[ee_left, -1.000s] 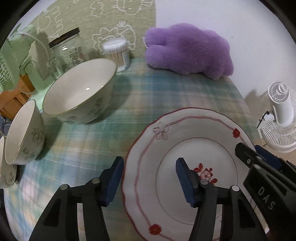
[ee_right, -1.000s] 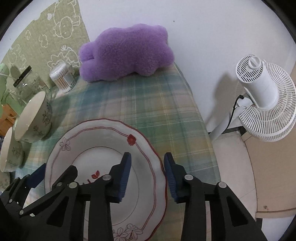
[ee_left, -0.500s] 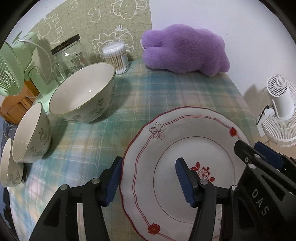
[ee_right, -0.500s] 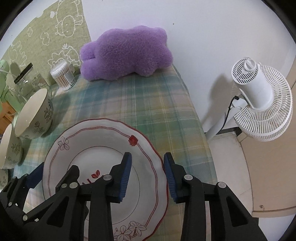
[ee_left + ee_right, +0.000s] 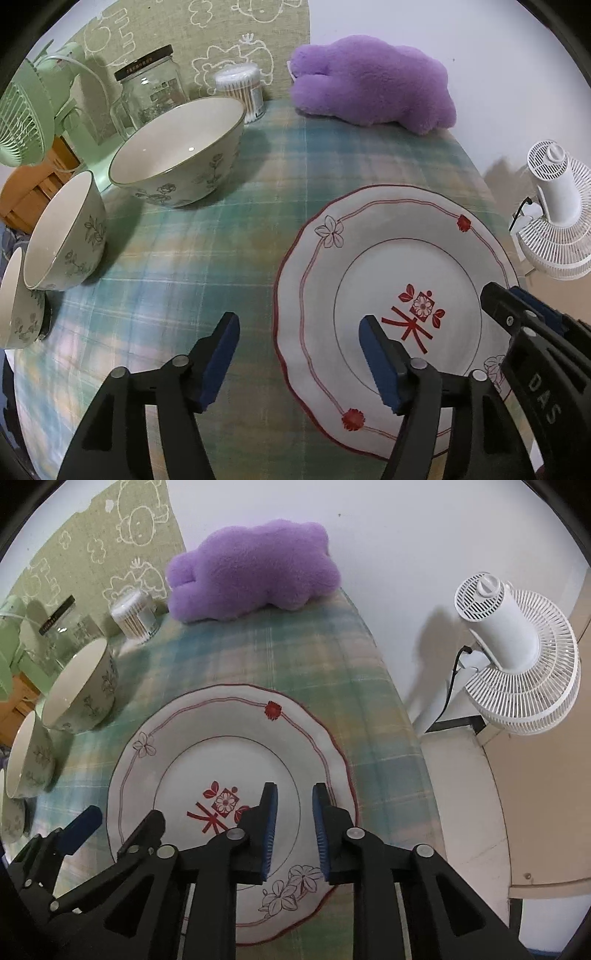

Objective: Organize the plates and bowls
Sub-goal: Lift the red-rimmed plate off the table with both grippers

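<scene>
A white plate (image 5: 388,258) with red trim and a red centre motif lies flat on the plaid cloth, also seen as the plate (image 5: 229,753) in the right wrist view. My left gripper (image 5: 299,343) straddles its left rim, jaws opening, pads clear of it. My right gripper (image 5: 293,808) hovers over the plate's right side, jaws closing with a narrow gap and nothing gripped. To the left stand a large floral bowl (image 5: 177,162), a medium bowl (image 5: 62,232) and a small bowl (image 5: 18,302), all upright and apart.
A purple plush toy (image 5: 373,88) lies at the back of the table. A cotton-swab tub (image 5: 243,88), a glass jar (image 5: 151,88) and a green fan (image 5: 26,114) line the back left. A white fan (image 5: 517,653) stands beyond the table's right edge.
Both grippers have drawn back from the plate, uncovering its red centre motif. The left jaws have widened and the right jaws have narrowed. The plate's right rim has left the right fingers' gap.
</scene>
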`<state>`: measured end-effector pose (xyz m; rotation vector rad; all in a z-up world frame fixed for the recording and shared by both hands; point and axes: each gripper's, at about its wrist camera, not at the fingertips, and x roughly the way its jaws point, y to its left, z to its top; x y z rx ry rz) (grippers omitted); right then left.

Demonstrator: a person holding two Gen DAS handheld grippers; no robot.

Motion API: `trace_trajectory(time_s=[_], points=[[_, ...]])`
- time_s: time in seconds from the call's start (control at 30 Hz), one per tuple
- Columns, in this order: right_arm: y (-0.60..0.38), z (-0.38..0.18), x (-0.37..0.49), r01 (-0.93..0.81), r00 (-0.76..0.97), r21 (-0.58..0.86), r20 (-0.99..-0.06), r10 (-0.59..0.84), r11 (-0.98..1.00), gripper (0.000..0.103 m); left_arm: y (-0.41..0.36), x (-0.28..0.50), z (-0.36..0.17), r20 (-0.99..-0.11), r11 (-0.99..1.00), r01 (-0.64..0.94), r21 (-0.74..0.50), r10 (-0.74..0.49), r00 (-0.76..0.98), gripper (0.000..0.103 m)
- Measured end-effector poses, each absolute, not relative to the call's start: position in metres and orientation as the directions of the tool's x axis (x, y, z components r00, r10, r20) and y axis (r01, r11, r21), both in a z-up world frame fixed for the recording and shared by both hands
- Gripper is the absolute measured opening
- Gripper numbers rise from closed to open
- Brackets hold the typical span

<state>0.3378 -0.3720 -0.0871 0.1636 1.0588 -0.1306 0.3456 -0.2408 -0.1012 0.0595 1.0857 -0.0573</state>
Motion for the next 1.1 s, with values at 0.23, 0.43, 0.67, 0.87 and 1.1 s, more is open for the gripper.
trace_trajectory(time_s=[0.23, 0.43, 0.67, 0.87, 1.1], points=[[-0.388, -0.083, 0.335, 0.182, 0.521, -0.003, -0.848, -0.099, 0.983, 0.069, -0.242, 0.354, -0.104, -0.884, 0.995, 0.096, 0.026, -0.022, 0.467, 0.076], [-0.395, -0.107, 0.349, 0.186, 0.471, 0.044, -0.881, -0.049, 0.982, 0.068, -0.248, 0.357, -0.110, -0.879, 0.992, 0.118, 0.036, -0.025, 0.475, 0.075], [-0.391, -0.116, 0.363, 0.186, 0.449, 0.066, -0.893, -0.025, 0.980, 0.056, -0.254, 0.360, -0.110, -0.874, 0.990, 0.137, 0.021, -0.049, 0.483, 0.073], [-0.389, -0.112, 0.362, 0.196, 0.437, 0.060, -0.899, -0.032, 0.979, 0.056, -0.252, 0.357, -0.107, -0.876, 0.991, 0.131, 0.003, -0.060, 0.479, 0.072], [-0.381, -0.094, 0.351, 0.203, 0.453, 0.075, -0.891, -0.025, 0.976, 0.056, -0.241, 0.344, -0.088, -0.869, 0.994, 0.110, -0.023, -0.074, 0.489, 0.071]])
